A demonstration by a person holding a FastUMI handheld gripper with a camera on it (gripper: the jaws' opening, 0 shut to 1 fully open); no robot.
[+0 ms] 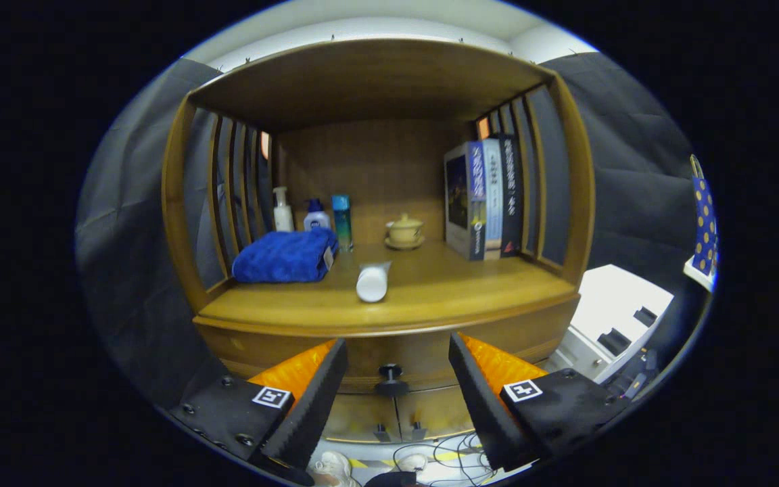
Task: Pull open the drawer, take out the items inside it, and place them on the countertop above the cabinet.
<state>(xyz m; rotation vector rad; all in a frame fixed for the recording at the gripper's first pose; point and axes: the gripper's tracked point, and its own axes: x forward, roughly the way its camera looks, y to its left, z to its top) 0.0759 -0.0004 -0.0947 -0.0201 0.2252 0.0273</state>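
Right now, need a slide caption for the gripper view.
Open gripper faces the shut drawer's knob; white tube lies on the countertop beside a blue towel.

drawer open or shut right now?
Shut. The drawer front sits flush under the countertop edge, no interior visible. The open gripper has its fingers either side of the knob, not pressing it.

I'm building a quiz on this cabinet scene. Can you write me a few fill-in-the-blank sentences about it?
1. The drawer knob sits between the ____ fingers of the gripper.
2. The white tube lies on its side on the ____.
3. The folded towel is ____ in colour.
4. The books stand ____ against the slatted side.

Missing words: open; countertop; blue; upright
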